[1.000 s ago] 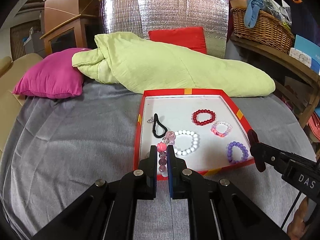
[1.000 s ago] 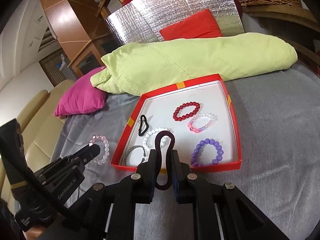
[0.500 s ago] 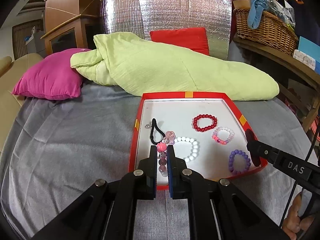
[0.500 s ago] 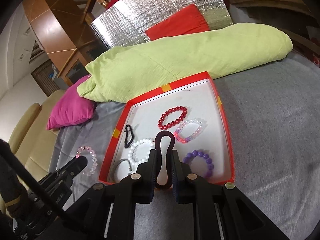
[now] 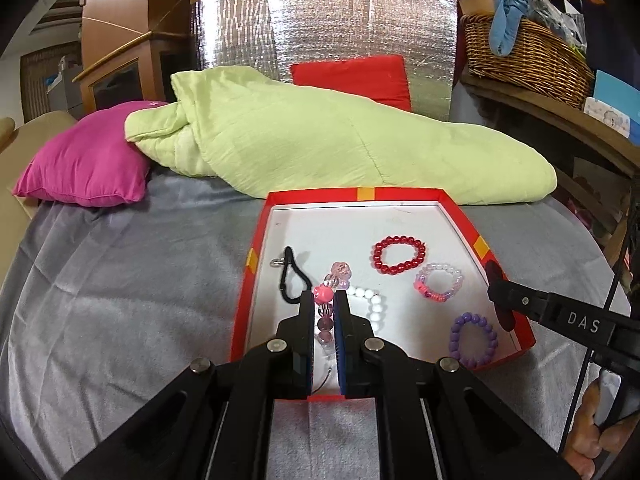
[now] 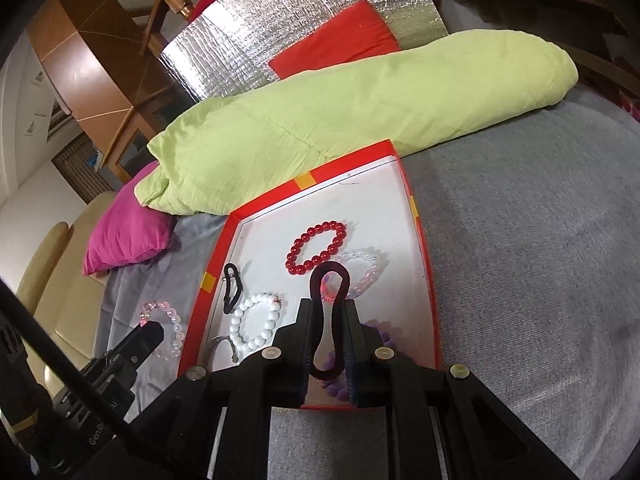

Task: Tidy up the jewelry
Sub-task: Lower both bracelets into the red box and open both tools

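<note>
Both grippers nearer red tray point(image 5: 464, 216), 5 bracelets inside.

Grey bedspread point(image 5: 120, 280) over the whole bed. Along its far edge: magenta cushion point(image 5: 86, 172) at the left corner, light green quilt point(image 5: 320, 148) rolled lengthwise, red cushion point(image 5: 352, 80) against a silver foil panel point(image 5: 320, 28). Wooden cabinet point(image 5: 120, 60) behind left. Wicker basket point(image 5: 528, 56) on a wooden shelf, right. Cream sofa point(image 6: 60, 272) at the left edge.

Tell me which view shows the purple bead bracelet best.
Left wrist view: the purple bead bracelet lies whole in the red tray. In the right wrist view, the right gripper hides all but a few beads.
</note>
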Demonstrator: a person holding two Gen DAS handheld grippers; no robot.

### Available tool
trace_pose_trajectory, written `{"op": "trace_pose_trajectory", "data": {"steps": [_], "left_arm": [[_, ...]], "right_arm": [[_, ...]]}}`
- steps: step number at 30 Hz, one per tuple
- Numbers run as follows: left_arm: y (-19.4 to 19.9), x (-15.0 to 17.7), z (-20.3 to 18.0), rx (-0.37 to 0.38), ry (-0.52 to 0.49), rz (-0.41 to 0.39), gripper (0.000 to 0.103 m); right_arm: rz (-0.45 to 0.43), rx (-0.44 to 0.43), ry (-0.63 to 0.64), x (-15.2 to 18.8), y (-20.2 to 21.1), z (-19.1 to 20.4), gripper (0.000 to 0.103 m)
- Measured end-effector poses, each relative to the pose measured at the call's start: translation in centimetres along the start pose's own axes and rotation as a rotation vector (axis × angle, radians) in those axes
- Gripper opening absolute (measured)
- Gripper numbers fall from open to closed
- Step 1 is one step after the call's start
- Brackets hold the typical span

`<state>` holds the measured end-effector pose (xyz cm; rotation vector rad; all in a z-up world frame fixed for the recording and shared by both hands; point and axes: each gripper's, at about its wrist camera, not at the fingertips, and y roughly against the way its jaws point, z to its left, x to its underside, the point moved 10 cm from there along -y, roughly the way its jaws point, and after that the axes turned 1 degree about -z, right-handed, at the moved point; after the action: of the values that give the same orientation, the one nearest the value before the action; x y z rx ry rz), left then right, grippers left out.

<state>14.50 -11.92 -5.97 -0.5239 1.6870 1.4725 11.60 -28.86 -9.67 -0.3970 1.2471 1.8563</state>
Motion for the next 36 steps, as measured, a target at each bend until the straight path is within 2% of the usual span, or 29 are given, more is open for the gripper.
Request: {"op": "trace_pose_trajectory", "data": {"steps": [5,12,20,22,24,26,28,31,36], "left_arm": [[-0.8,0.0,-1.2,0.056,-0.011,-0.006,0.010],[-1.4,0.7,-3.8,0.184,-0.007,0.021,0.010],[-1.9,1.1,-4.0,0.135,-0.039,0.032,0.011],[-2.0,1.2,-4.2,0.127,-0.053,0.037,0.023],[-1.9,1.1,-4.1,0.113,-0.060,0.029,0.048],[-1.7,0.9,-4.0,0.098,-0.068,0.014,0.051],[-1.5,0.8,-3.9,0.094,-0.074,0.011,0.052],[-1.5,0.8,-3.7,0.082,-0.072,0.015,0.061],[-1.4,0.8,-3.3,0.063,-0.074,0.021,0.063]], "right_arm": [[-0.005,0.004,-0.023,-0.4,0.0,-0.6,0.015],[-0.001,0.016,-0.038,-0.9,-0.8,-1.4,0.015],[-0.008,0.083,-0.021,-1.4,-2.1,-3.0,0.019],[-0.011,0.101,-0.016,-1.5,-2.2,-3.3,0.026],[-0.012,0.101,-0.021,-1.5,-2.3,-3.5,0.029],[-0.013,0.094,-0.026,-1.6,-2.2,-3.6,0.036],[-0.019,0.094,-0.024,-1.6,-2.0,-3.5,0.036],[-0.026,0.098,-0.008,-1.7,-1.7,-3.3,0.040],[-0.032,0.085,-0.007,-1.8,-1.2,-2.9,0.040]]}}
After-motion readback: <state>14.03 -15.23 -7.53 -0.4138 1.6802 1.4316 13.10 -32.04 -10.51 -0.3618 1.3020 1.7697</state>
